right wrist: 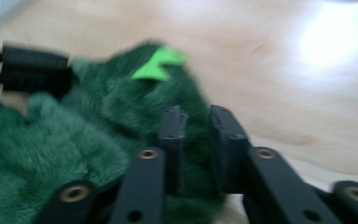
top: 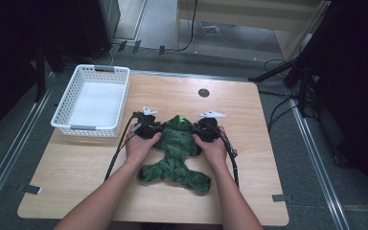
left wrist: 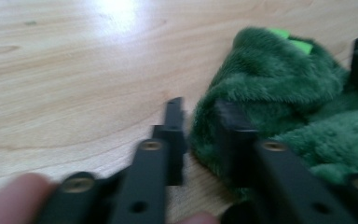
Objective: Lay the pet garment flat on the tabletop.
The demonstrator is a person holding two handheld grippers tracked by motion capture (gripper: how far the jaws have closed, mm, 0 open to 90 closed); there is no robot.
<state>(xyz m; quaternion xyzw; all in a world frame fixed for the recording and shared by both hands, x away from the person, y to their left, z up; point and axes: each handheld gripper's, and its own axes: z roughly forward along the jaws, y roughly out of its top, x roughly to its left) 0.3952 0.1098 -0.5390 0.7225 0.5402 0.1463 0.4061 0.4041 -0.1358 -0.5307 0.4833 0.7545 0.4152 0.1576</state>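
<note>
A dark green fuzzy plush piece point(top: 175, 155) with a bright green tag point(top: 182, 119) lies crumpled on the wooden table point(top: 249, 143). My left gripper point(top: 160, 128) is at the plush's upper left edge and my right gripper point(top: 195, 128) at its upper right, the two facing each other. In the left gripper view the jaws point(left wrist: 203, 126) stand apart, with the plush's edge point(left wrist: 279, 88) between them and against the right jaw. In the right gripper view the gap between the jaws point(right wrist: 196, 126) is narrow and fur point(right wrist: 98, 135) fills it, touching both pads.
A white perforated basket point(top: 91, 128) stands at the table's back left corner, with nothing in it. A round dark hole point(top: 203, 92) sits near the table's far edge. Cables trail from both grippers toward the person. Dark stands and cables crowd the floor at right.
</note>
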